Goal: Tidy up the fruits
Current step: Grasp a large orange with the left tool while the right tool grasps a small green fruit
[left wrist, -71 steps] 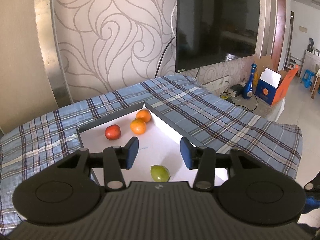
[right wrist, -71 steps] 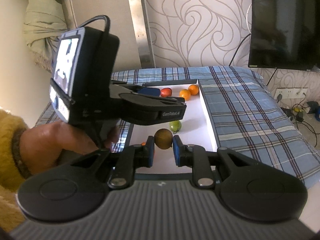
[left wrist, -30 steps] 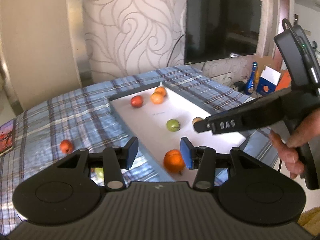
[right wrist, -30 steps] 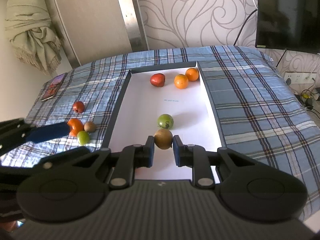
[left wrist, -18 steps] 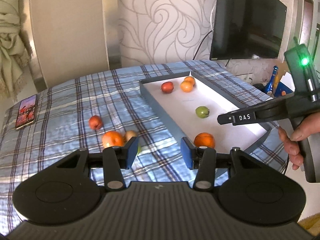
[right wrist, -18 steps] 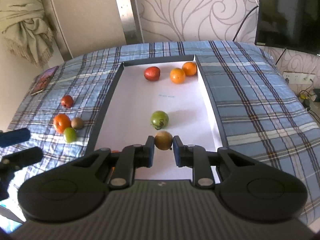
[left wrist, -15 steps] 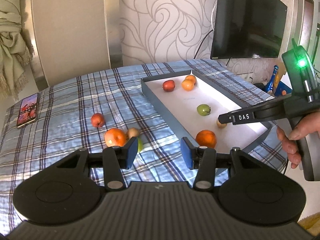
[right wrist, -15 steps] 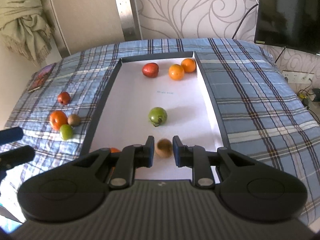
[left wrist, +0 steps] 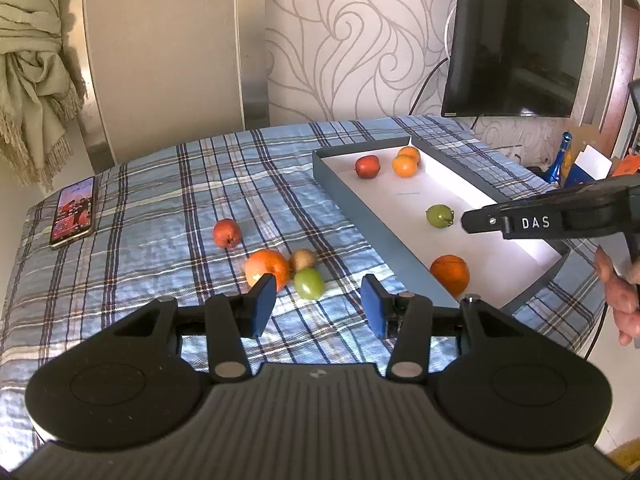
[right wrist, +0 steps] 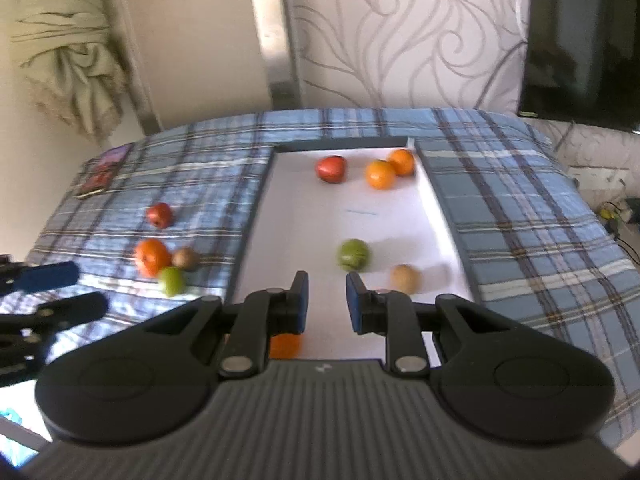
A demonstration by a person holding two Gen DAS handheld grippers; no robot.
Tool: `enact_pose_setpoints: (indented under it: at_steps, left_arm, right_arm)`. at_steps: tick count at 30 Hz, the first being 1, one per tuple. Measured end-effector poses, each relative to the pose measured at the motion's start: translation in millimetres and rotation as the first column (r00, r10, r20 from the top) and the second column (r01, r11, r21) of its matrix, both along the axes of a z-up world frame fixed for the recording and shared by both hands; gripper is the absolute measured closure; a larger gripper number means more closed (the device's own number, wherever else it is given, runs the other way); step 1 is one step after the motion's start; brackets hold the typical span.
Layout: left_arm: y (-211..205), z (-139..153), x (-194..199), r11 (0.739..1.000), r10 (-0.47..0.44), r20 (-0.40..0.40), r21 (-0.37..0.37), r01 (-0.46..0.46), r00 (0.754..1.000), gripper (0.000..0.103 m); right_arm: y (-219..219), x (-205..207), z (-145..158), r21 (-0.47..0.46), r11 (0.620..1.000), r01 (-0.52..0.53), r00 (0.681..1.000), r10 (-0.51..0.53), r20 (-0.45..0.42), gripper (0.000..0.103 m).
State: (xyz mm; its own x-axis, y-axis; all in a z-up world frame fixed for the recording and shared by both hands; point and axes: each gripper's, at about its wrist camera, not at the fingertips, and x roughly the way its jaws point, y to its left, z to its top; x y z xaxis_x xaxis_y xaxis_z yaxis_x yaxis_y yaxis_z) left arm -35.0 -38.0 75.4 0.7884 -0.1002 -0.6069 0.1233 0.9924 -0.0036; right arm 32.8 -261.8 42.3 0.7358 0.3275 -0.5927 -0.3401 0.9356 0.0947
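Note:
A shallow white tray [left wrist: 472, 200] [right wrist: 300, 216] lies on the plaid bed. In it are a red fruit [left wrist: 367, 166], two oranges [left wrist: 405, 166], a green fruit [left wrist: 439, 216], a large orange [left wrist: 449, 274] and a brown fruit [right wrist: 405, 278]. On the cloth left of the tray lie a red fruit [left wrist: 227, 233], an orange [left wrist: 267, 268], a brown fruit [left wrist: 303, 259] and a green fruit [left wrist: 308, 283]. My left gripper [left wrist: 318, 306] is open and empty just before the green fruit. My right gripper [right wrist: 323, 300] is open and empty above the tray's near end.
A phone [left wrist: 73, 212] lies at the bed's far left. A television [left wrist: 516, 40] hangs on the patterned wall behind. A beige cloth [left wrist: 36, 68] hangs at the left. Boxes and a blue bottle [left wrist: 562, 160] stand on the floor at the right.
My right gripper opened and let go of the brown fruit, which now lies in the tray to the right of it. My left gripper swung left from the tray to the loose fruits.

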Motion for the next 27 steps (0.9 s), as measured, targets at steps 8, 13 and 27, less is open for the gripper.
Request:
enact_pose_setpoints:
  at_steps: [8, 13, 27]
  left_arm:
    - [18.0, -1.7, -1.3, 1.0, 0.025, -0.005, 0.002, -0.025, 1.0, 0.049]
    - [36.9, -1.4, -6.2, 0.998, 0.069, 0.0, -0.001, -0.069, 0.998, 0.041]
    - [78.3, -2.7, -21.0, 0.987, 0.156, 0.001, 0.027, -0.156, 0.988, 0.04]
  right_arm:
    - [47.7, -12.1, 3.4, 0.002, 0.989, -0.149, 0.989, 0.149, -0.001, 0.078]
    - [77.6, -10.2, -4.7, -0.017, 0.972, -0.233, 0.972, 0.232, -0.04, 0.078]
    - [126.8, 8.9, -27.4, -0.061, 0.966, -0.252, 0.966, 0.248, -0.078, 0.06]
